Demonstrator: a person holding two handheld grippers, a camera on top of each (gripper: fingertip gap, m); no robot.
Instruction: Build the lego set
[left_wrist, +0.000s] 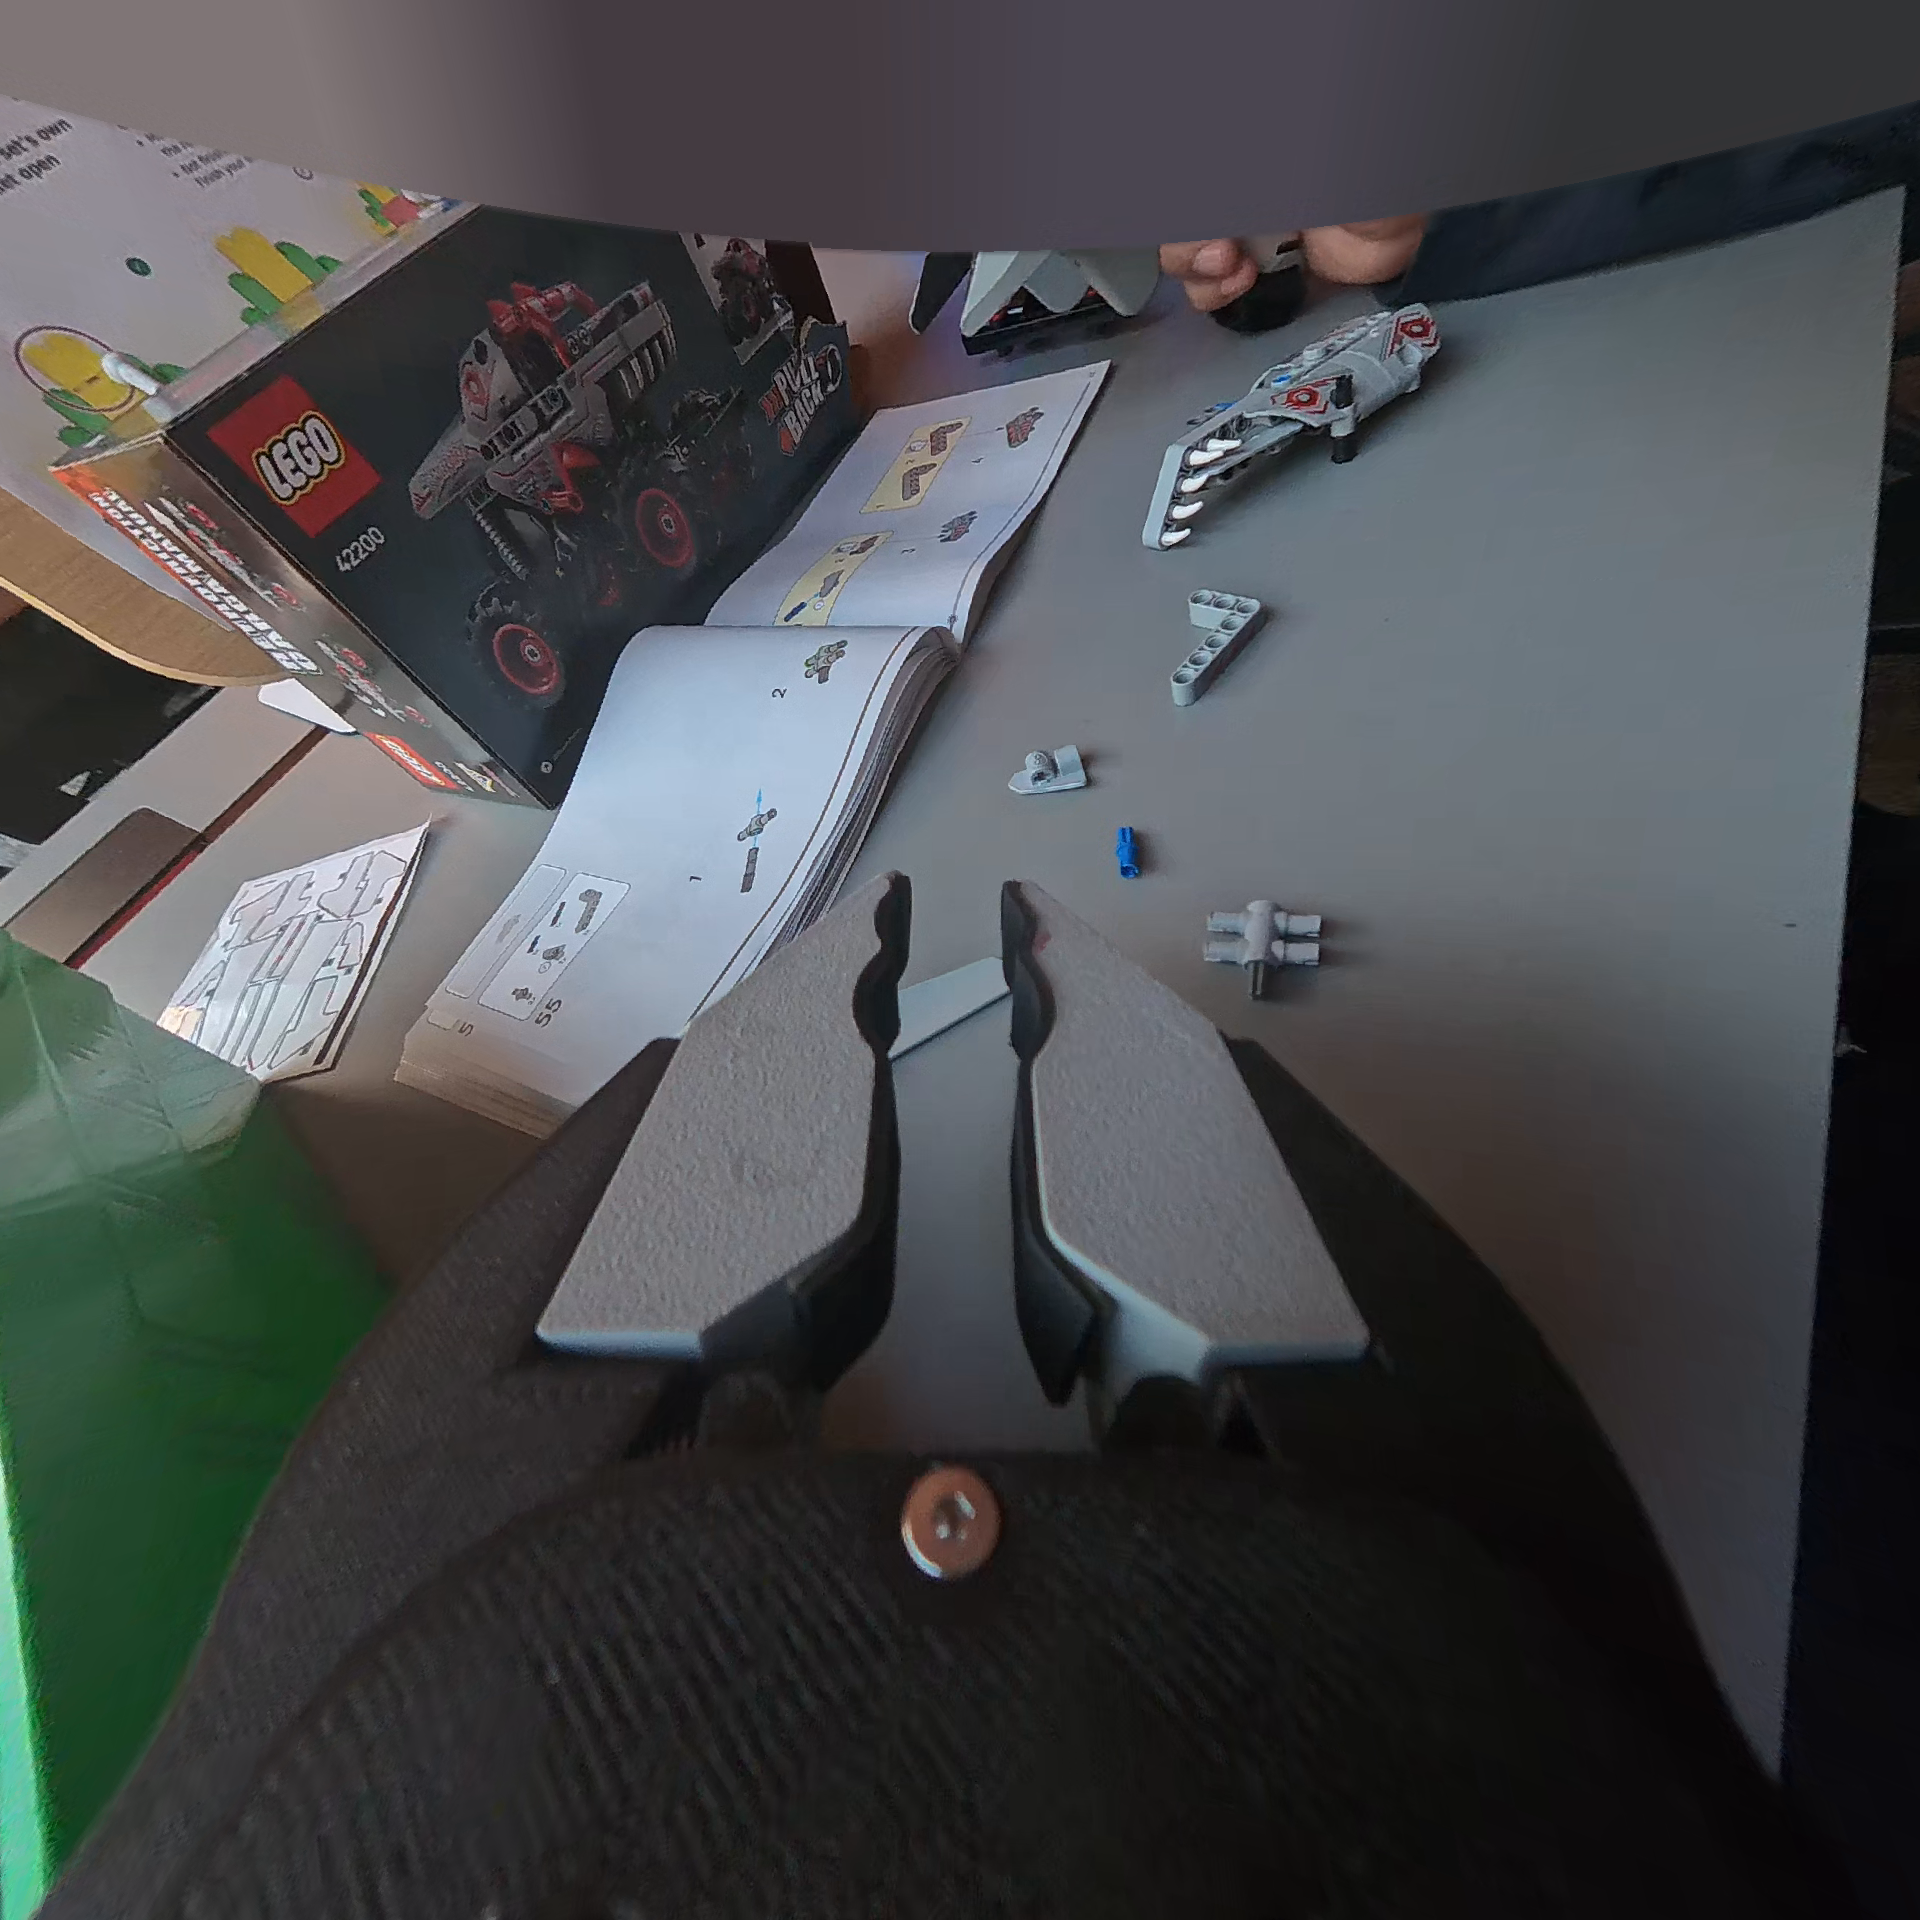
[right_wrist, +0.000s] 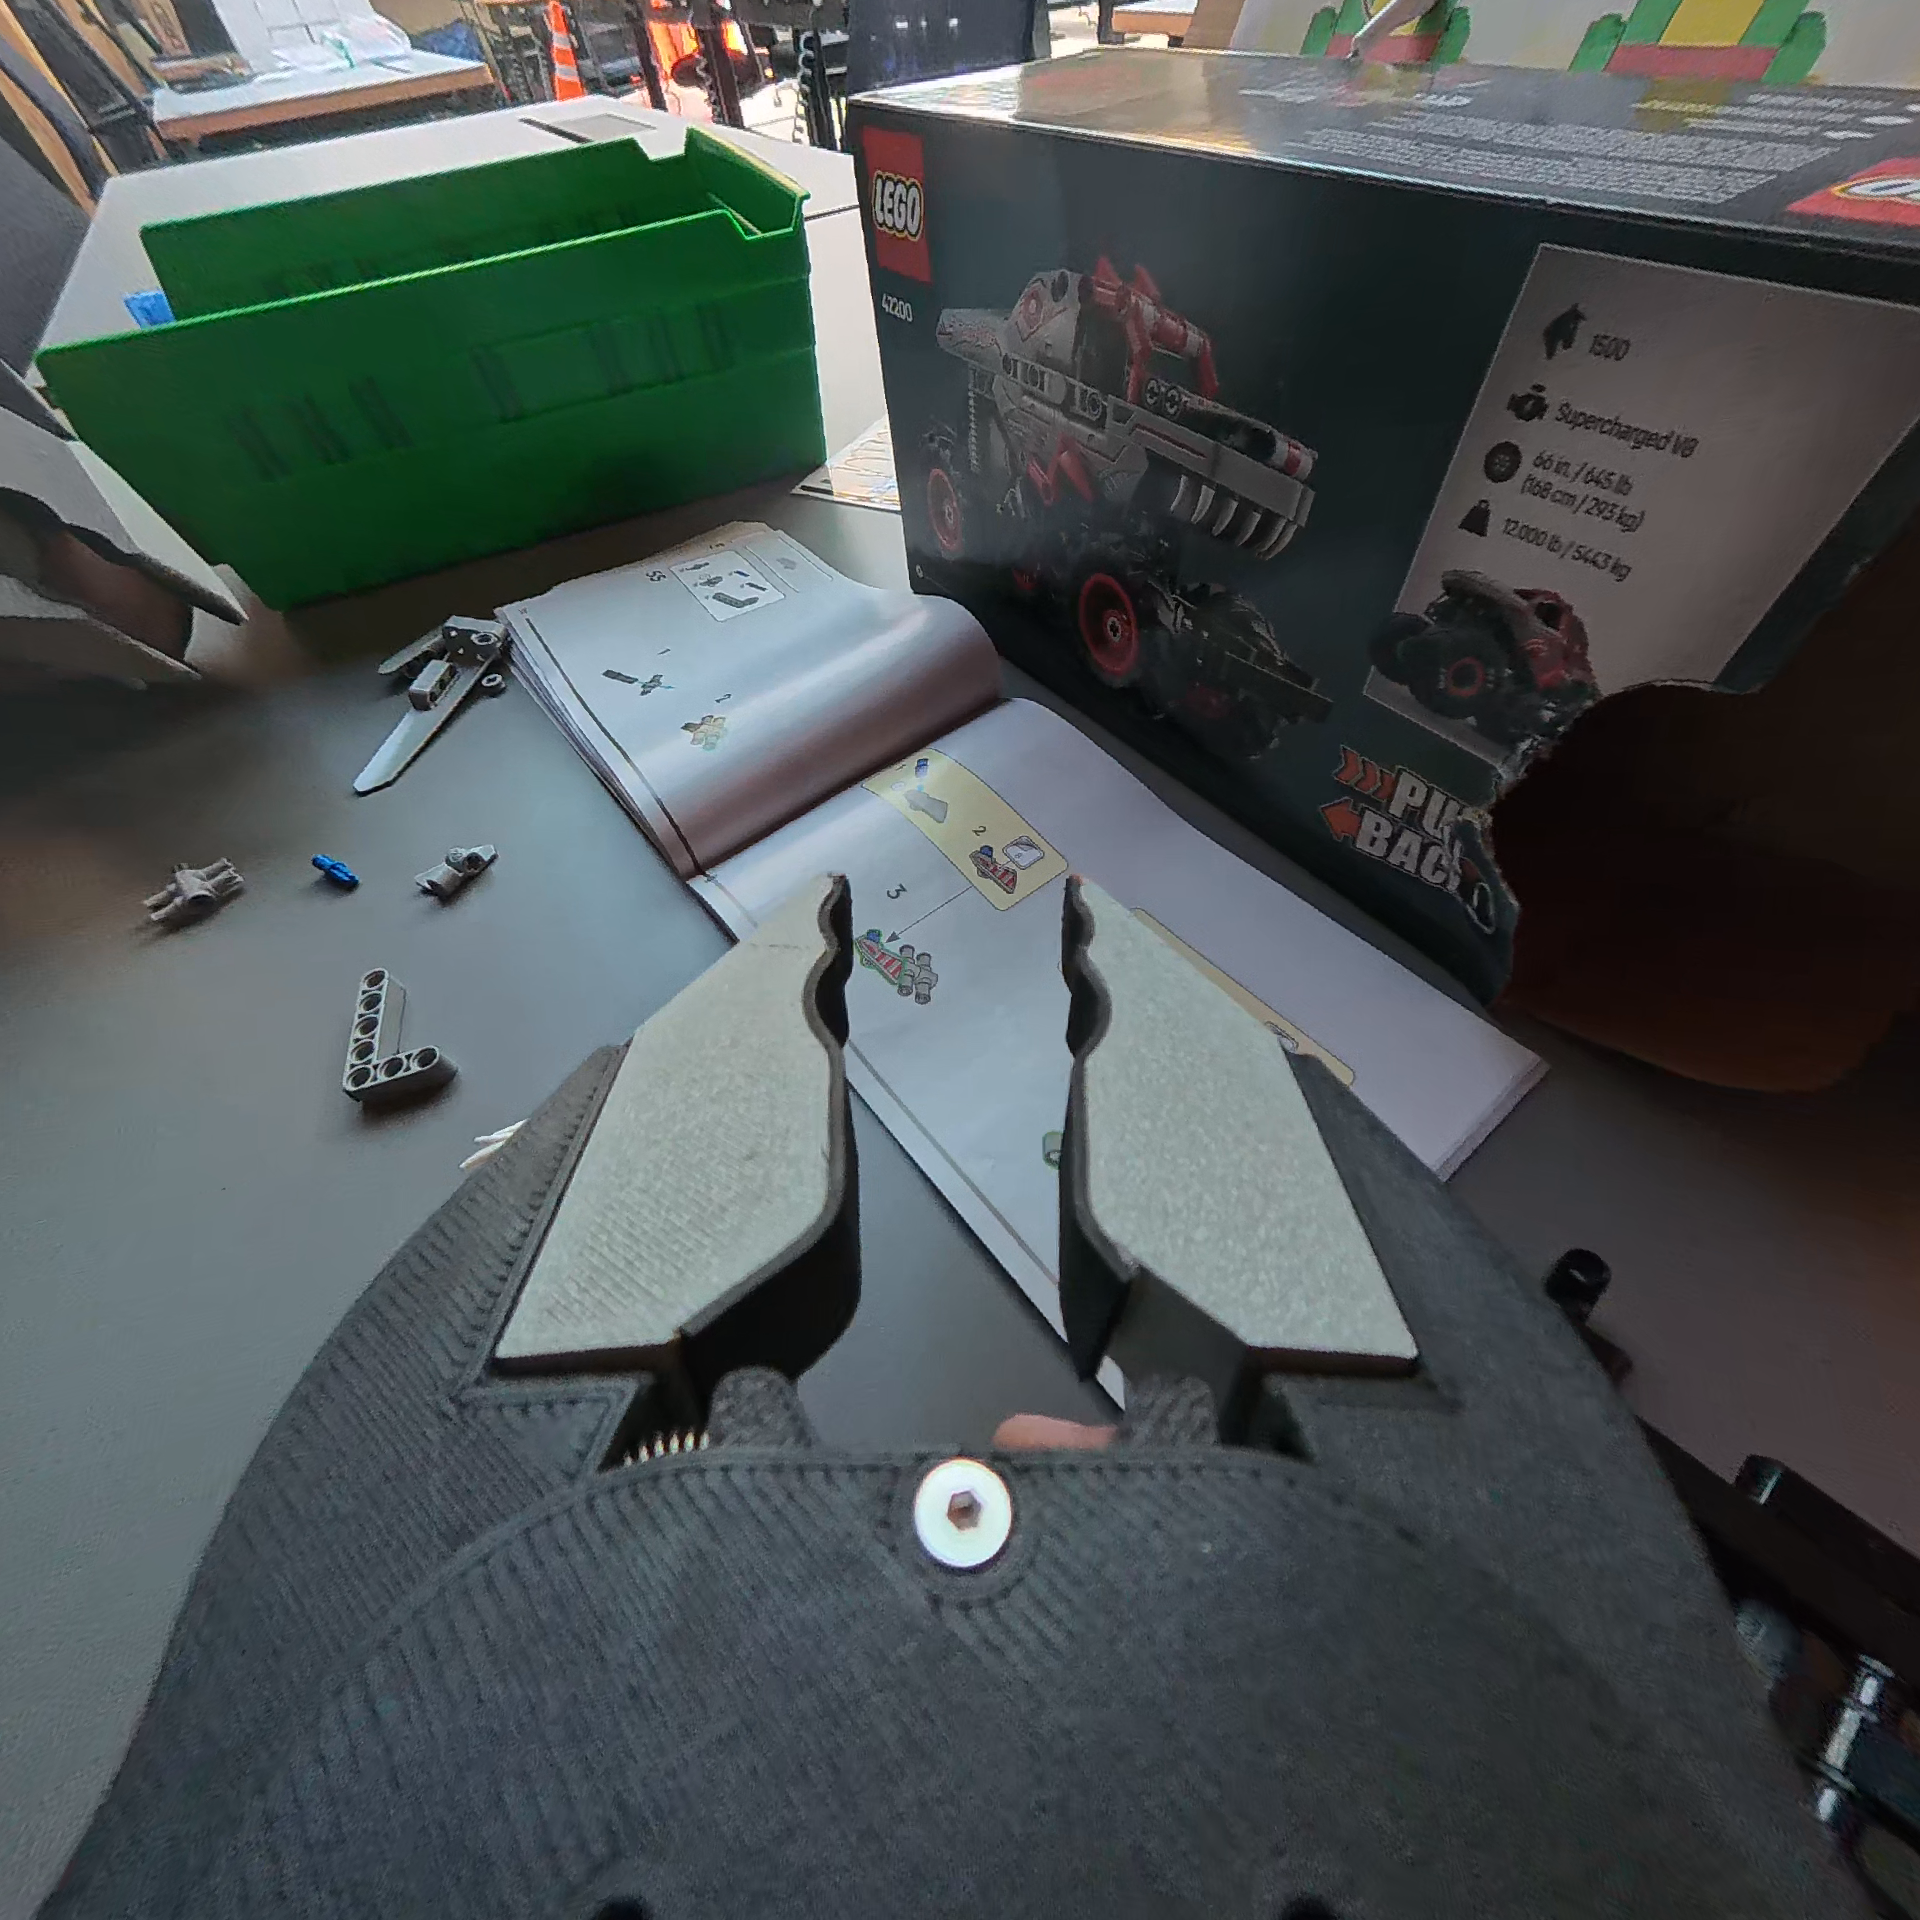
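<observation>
My left gripper (left_wrist: 954, 914) is open and empty, low over the grey table (left_wrist: 1558, 935). A flat grey blade-shaped piece (left_wrist: 951, 1000) lies under its fingertips; in the right wrist view this piece (right_wrist: 416, 727) is joined to a small grey assembly. Beside it lie a grey connector (left_wrist: 1262, 935), a blue pin (left_wrist: 1126, 852), a small grey piece (left_wrist: 1049, 771) and an L-shaped grey beam (left_wrist: 1216, 639). A built grey jaw with white teeth (left_wrist: 1288, 416) lies farther off. My right gripper (right_wrist: 956, 904) is open and empty above the open instruction booklet (right_wrist: 935, 831).
The dark set box (right_wrist: 1299, 416) stands behind the booklet, with a torn hole at its right end. A green bin (right_wrist: 468, 364) stands at the far left. A sticker sheet (left_wrist: 301, 956) lies by the booklet (left_wrist: 790, 748). A person's hand (left_wrist: 1216, 272) shows at the far table edge. Some 25 cm of space lies between my two pairs of fingers. From my left tips it is roughly 5 cm to the flat grey blade-shaped piece (left_wrist: 951, 1000); from my right, 25 cm. My right wrist view (right_wrist: 390, 751) looks at it from another angle. My right tips are about 25 cm from the grey connector (left_wrist: 1262, 935), my left tips only 6 cm. It is also in sight in the right wrist view (right_wrist: 185, 887).
</observation>
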